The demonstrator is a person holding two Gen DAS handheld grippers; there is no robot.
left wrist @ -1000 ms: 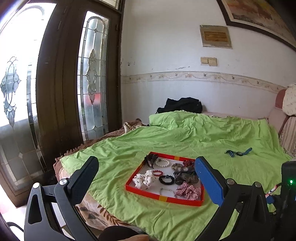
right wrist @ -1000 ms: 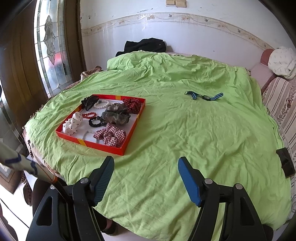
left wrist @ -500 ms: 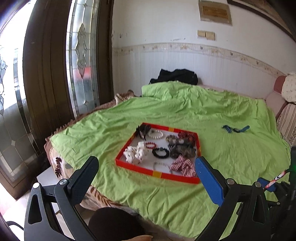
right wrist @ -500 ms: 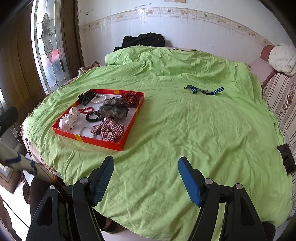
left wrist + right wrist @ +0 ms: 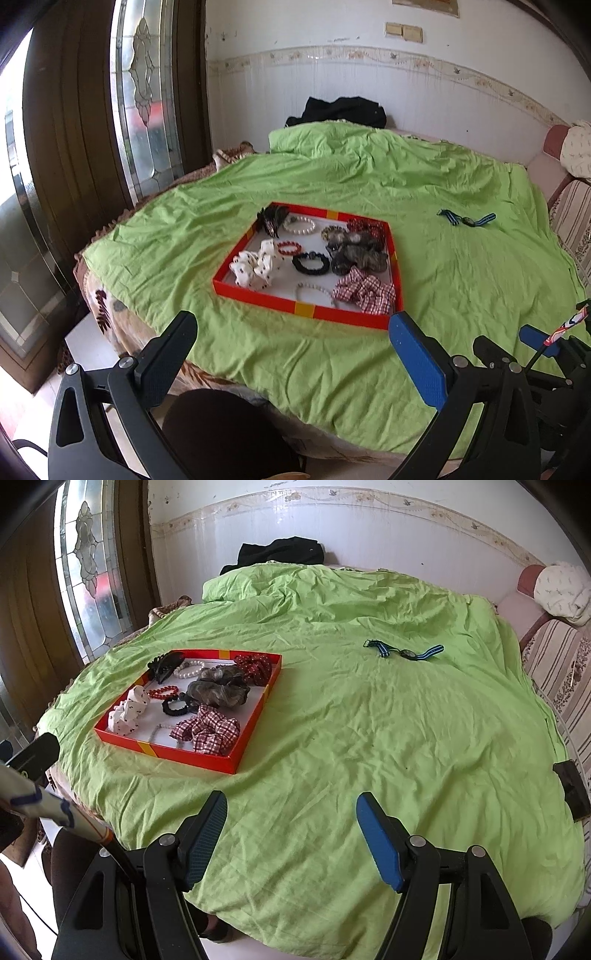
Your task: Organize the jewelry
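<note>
- The red tray (image 5: 309, 309) lies on the green bedspread (image 5: 369, 738) near the bed's left edge, and nearly all the jewelry is gathered inside it.
- In the tray I can pick out a black claw clip (image 5: 271, 219), a white pearl bracelet (image 5: 300, 225), a red bead bracelet (image 5: 288, 248), a black braided bracelet (image 5: 311, 263), and a thin pale bead bracelet (image 5: 314, 290) by the near wall.
- Sharing the tray are scrunchies: a white dotted one (image 5: 255, 267), a red checked one (image 5: 364, 293), a grey-brown one (image 5: 218, 694) and a red dotted one (image 5: 255, 668).
- One piece lies outside: a blue-striped strap watch (image 5: 404, 651), stretched out on the bedspread well apart from the tray, toward the far right.
- So I judge the job mostly gathered, with the watch the only stray I can see; whether the pieces inside the tray are meant to be sorted further, I cannot tell.
- My left gripper (image 5: 291, 332) hovers short of the tray's near wall, fingers spread wide and empty.
- My right gripper (image 5: 291, 823) hangs over bare bedspread, fingers likewise spread, holding nothing, with the watch far ahead of it.
- A dark garment (image 5: 280, 552) sits heaped at the wall beyond.
</note>
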